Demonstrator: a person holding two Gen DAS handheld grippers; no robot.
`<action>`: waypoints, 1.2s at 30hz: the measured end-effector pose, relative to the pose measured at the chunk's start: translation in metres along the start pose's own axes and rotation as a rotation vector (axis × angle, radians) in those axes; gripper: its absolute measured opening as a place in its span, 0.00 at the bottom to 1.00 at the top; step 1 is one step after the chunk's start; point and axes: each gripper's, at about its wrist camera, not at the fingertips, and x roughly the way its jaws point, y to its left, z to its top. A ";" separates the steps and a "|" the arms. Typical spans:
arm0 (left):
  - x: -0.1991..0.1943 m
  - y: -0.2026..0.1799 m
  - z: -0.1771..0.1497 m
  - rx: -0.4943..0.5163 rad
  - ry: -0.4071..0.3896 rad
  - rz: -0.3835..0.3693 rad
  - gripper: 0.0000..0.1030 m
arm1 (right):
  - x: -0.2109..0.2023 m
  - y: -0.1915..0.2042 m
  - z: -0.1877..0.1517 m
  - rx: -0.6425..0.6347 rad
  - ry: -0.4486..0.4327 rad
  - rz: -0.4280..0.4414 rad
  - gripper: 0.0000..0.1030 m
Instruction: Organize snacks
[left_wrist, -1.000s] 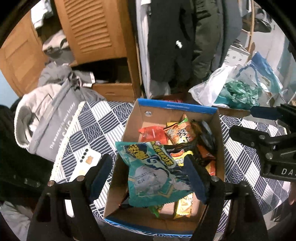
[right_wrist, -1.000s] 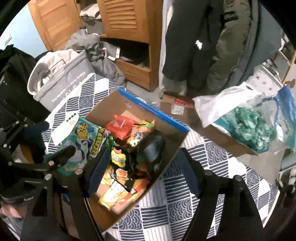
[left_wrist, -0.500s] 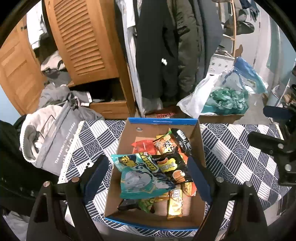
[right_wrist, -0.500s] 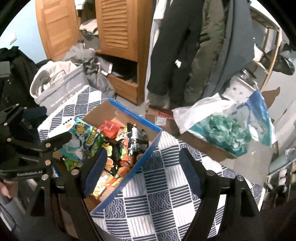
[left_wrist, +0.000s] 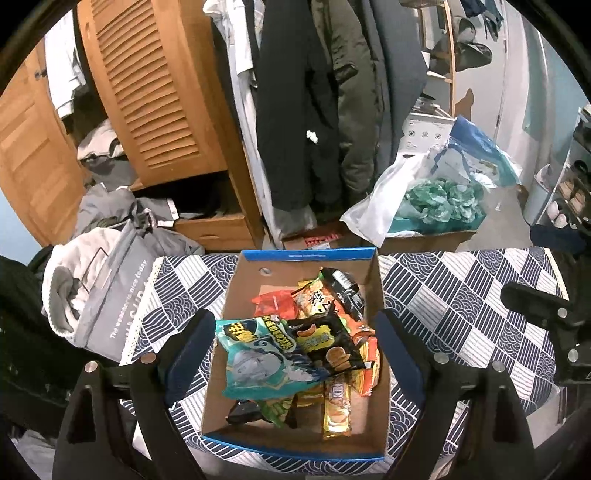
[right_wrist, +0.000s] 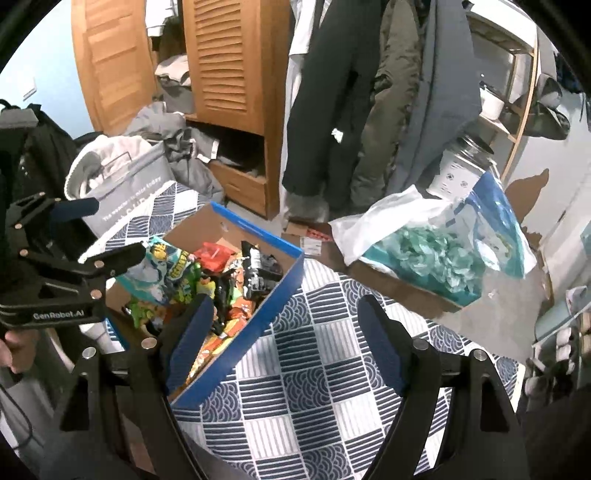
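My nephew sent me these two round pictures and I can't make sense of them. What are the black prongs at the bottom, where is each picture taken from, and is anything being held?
There is no robot here: a person holds a two-finger claw in each hand, and a wide-angle camera on each looks along its fingers. One picture comes from the left claw, the other from the right claw. Both are open and hold nothing. On the blue-and-white patterned cloth stands a blue-edged cardboard box full of snack packets, with a teal bag on top. The left claw hangs above the box; the right one is over the cloth beside it. Behind are hanging coats and a wooden wardrobe.
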 end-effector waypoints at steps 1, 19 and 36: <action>0.002 -0.001 0.000 0.001 0.005 -0.002 0.87 | 0.000 -0.001 -0.001 0.001 0.000 -0.004 0.77; -0.001 -0.021 0.003 0.023 0.011 -0.035 0.87 | -0.001 -0.025 -0.014 0.047 0.007 -0.020 0.77; 0.000 -0.022 0.002 0.022 0.020 -0.030 0.87 | -0.004 -0.019 -0.014 0.044 0.005 -0.011 0.77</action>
